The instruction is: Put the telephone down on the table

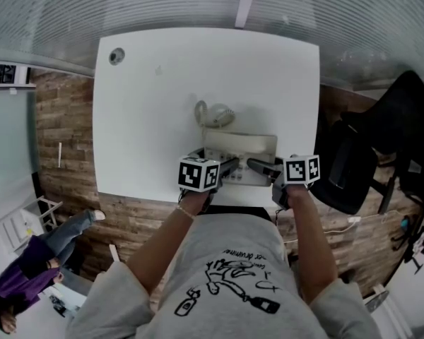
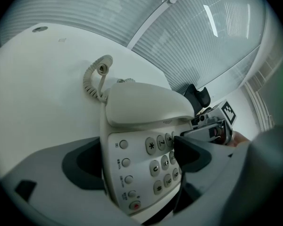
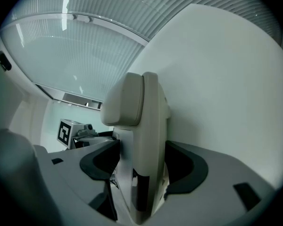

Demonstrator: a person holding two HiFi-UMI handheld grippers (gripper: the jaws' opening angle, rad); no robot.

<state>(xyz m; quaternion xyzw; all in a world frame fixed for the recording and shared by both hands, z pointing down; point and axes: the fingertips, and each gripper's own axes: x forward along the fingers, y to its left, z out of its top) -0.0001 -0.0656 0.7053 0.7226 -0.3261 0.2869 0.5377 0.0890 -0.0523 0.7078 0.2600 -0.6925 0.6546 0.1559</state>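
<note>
From the head we look steeply down on the white table, well above it. The camera on our left gripper sits close over the telephone keypad, facing the ribbed wall; the one on our right gripper looks along its side, equally close. All three share the telephone and table.
</note>
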